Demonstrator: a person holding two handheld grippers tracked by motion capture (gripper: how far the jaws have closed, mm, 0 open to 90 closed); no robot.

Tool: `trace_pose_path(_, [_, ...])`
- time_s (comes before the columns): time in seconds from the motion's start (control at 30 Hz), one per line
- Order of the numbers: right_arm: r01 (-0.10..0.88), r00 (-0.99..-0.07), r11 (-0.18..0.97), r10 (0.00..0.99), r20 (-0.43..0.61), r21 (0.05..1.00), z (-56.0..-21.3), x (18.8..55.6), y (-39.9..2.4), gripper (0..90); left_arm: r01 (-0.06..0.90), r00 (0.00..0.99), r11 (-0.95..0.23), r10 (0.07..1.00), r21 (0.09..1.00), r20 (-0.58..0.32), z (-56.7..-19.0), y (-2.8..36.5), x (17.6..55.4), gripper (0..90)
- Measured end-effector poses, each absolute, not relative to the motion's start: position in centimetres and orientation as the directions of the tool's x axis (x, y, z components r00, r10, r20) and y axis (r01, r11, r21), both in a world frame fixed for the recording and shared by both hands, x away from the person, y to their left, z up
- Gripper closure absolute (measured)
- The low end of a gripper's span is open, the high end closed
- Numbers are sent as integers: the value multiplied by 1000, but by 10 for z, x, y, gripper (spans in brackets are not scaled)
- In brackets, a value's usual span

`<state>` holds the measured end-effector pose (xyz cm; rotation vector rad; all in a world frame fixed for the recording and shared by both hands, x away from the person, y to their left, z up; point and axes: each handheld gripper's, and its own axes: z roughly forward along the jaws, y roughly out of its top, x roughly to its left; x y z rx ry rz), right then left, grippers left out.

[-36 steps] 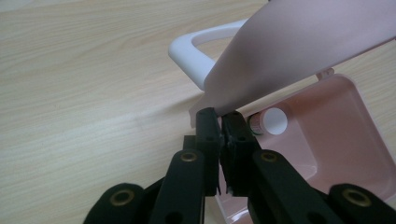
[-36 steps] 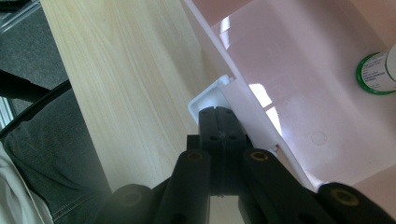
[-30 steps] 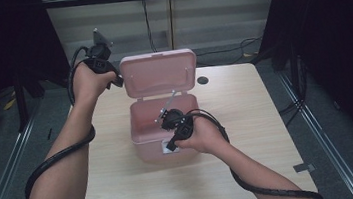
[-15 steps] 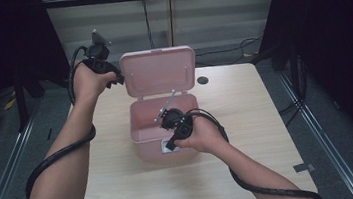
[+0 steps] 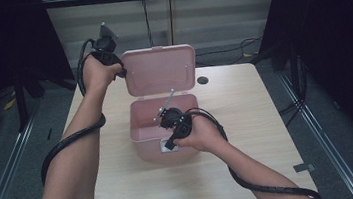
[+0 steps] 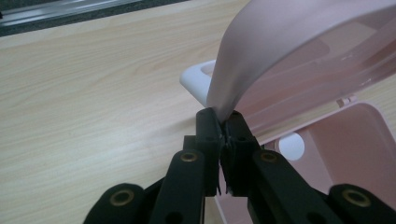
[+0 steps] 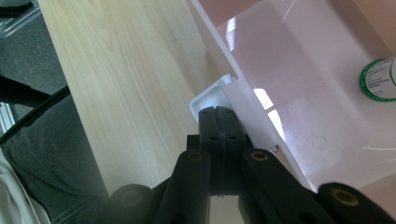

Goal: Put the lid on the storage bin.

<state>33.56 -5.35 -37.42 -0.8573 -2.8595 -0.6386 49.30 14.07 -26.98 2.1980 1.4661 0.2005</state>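
Our pink box point(image 5: 165, 131) sits mid-table point(image 5: 247, 121), lid point(image 5: 160, 70) raised. Our left gripper point(image 6: 223, 126) pinches the lid's edge; our right gripper point(image 7: 219, 122), jaws pressed together, seems to rest at the white latch point(image 7: 208, 100). If that thin pinch slips, the lid may drop onto the right gripper.

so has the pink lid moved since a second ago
No. The pink lid stands open at the same spot against the table's far edge, left gripper shut on its corner.

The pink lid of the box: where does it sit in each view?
High view: the pink lid stands open at upper centre, behind the pink box.
Left gripper view: upper right, its edge pinched by the left gripper.
Right gripper view: not in it.
Shared landmark: the wooden table.
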Motion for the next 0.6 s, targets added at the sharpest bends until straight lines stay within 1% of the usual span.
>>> trace_pose_path(0.43, [539,-841,758,505,194,367,-374,337,-54,900,814,426,-326,898,481,-112,-268,141,467,861])
trace_pose_path(0.6, [545,-837,753,510,195,369,-375,336,-54,900,806,425,-320,898,499,-111,-270,142,458,858])
